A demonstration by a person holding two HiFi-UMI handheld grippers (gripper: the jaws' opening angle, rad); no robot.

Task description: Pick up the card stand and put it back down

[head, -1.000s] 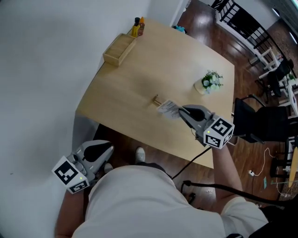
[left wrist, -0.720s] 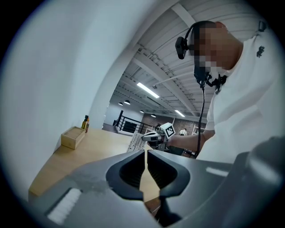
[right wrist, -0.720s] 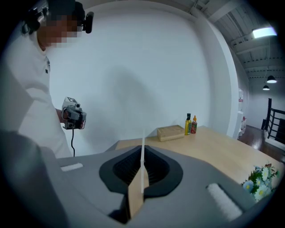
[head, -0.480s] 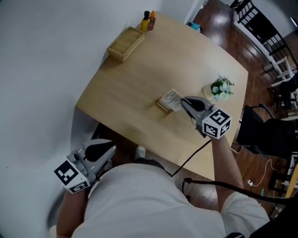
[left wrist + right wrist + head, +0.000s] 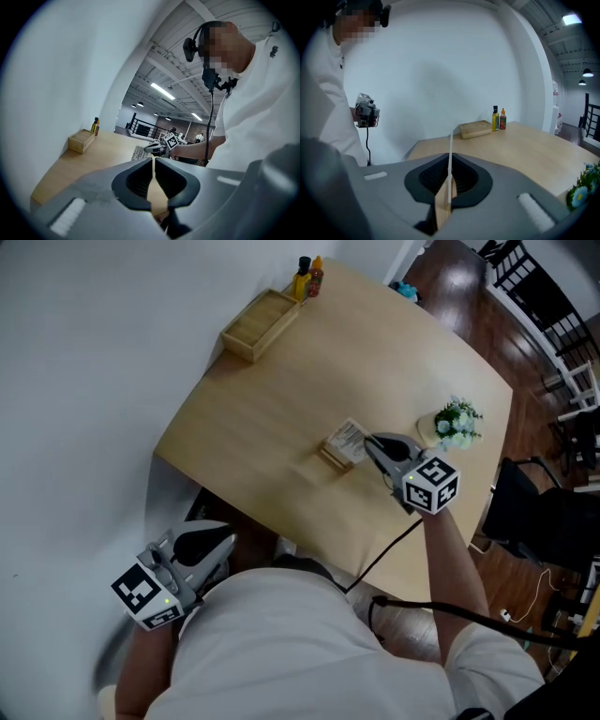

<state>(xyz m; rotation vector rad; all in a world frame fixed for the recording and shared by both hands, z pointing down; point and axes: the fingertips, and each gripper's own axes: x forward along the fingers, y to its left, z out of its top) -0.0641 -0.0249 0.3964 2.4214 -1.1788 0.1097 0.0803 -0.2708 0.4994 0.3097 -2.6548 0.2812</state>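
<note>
The wooden-based card stand holding a white card is pinched in right tool.

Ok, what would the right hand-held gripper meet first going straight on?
The right hand-held gripper is shut on the card stand; beyond lies bare table. The box looks first in line, slightly right; it may miss it and reach the wall.

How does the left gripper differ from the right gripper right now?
The right gripper reaches out over the table, while the left gripper is held low at the person's side, off the table. The right gripper's jaws are clamped on the card stand, while the left gripper's jaws are closed on nothing. Both are shut.
</note>
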